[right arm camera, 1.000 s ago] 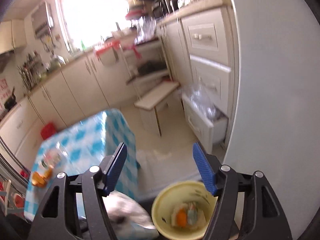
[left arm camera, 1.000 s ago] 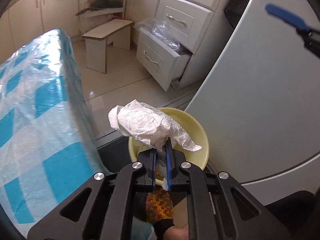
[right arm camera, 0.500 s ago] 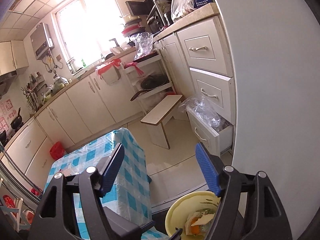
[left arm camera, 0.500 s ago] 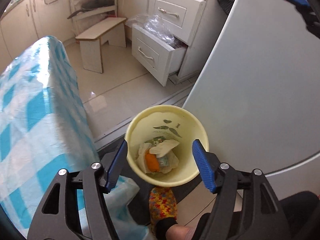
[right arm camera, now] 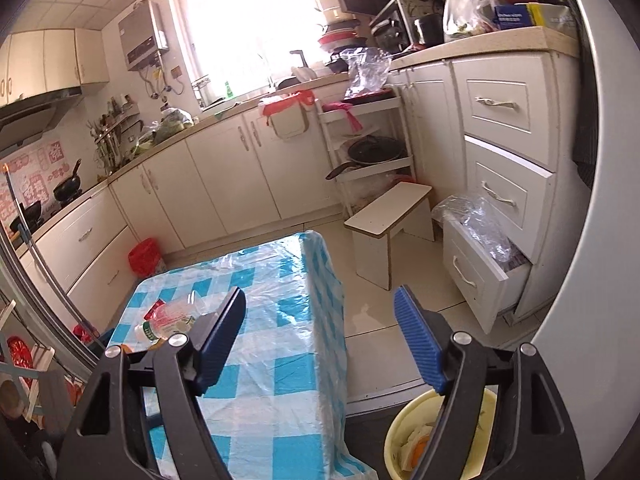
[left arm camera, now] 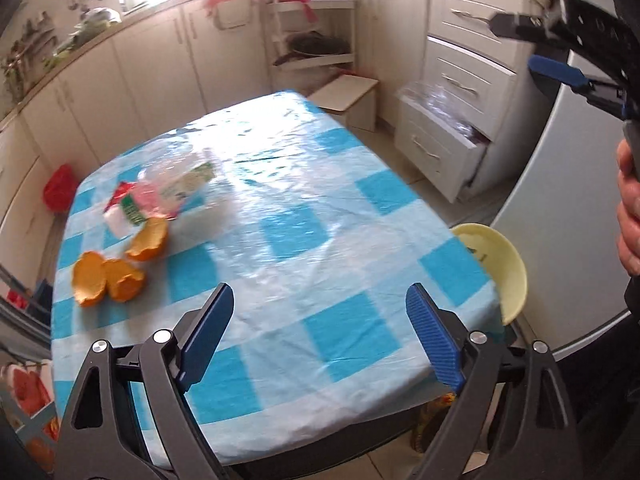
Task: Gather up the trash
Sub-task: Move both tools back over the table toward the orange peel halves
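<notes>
My left gripper (left arm camera: 320, 332) hovers over the near edge of the blue-checked table (left arm camera: 304, 224); its jaws are opening and nothing is between them. On the table's left part lie orange peels (left arm camera: 106, 276) and a crushed plastic bottle (left arm camera: 172, 188). The yellow trash bin (left arm camera: 500, 264) peeks out past the table's right edge. My right gripper (right arm camera: 320, 340) is open and empty, held above the floor between the table (right arm camera: 280, 320) and the bin (right arm camera: 404, 440), which holds crumpled paper and peel. The bottle (right arm camera: 172, 320) shows behind its left finger.
A low white stool (right arm camera: 392, 216) stands beyond the table. An open drawer (right arm camera: 480, 272) stuffed with plastic bags juts out at the right. A grey appliance wall (right arm camera: 580, 320) rises beside the bin. A red bag (right arm camera: 144, 256) sits on the floor by the cabinets.
The left gripper let the crumpled paper towel drop into the yellow bin, opened wide, and swung up and left over the table. The right gripper shifted slightly and stayed open.
</notes>
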Available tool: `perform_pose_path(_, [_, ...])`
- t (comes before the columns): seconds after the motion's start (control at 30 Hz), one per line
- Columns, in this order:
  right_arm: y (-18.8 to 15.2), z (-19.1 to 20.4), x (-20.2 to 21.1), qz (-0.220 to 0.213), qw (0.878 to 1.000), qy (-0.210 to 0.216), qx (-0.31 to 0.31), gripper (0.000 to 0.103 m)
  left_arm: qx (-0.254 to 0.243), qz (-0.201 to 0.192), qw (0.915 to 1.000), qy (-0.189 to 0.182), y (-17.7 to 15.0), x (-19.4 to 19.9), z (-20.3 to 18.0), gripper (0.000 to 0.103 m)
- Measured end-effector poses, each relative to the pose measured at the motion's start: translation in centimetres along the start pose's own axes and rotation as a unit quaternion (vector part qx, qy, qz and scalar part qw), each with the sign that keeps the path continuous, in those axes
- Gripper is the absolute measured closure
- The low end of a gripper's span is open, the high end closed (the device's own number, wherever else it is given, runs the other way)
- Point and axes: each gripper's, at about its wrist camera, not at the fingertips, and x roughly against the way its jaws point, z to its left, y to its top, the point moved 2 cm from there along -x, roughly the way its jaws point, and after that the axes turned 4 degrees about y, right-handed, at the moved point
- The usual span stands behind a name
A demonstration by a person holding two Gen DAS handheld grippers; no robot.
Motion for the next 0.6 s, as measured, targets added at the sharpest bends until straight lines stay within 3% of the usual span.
perform_pose_path(0.13, [-0.9, 2.8, -1.8, 0.018, 0.999, 0.01, 0.025, 0.028, 0.089, -0.003, 0.9953, 0.039, -1.5, 0.5, 8.1, 0.019])
perform_pose_path(0.3, [-2.1, 5.9, -4.2, 0.048, 0.997, 0.026, 0.048, 0.029, 0.228, 0.002, 0.9717, 0.061, -3.7, 0.6, 15.6, 0.019])
perform_pose_path(0.43, [-3.3, 8.4, -6.1, 0.073, 0.994, 0.039, 0.068, 0.029, 0.271, -0.005, 0.9589, 0.085, -4.5, 1.1, 18.7, 0.019])
perform_pose_path(0.6, [-5.1, 12.5, -8.6, 0.111, 0.987, 0.07, 0.089, 0.029, 0.315, 0.022, 0.9436, 0.099, -4.5, -0.2, 22.4, 0.019])
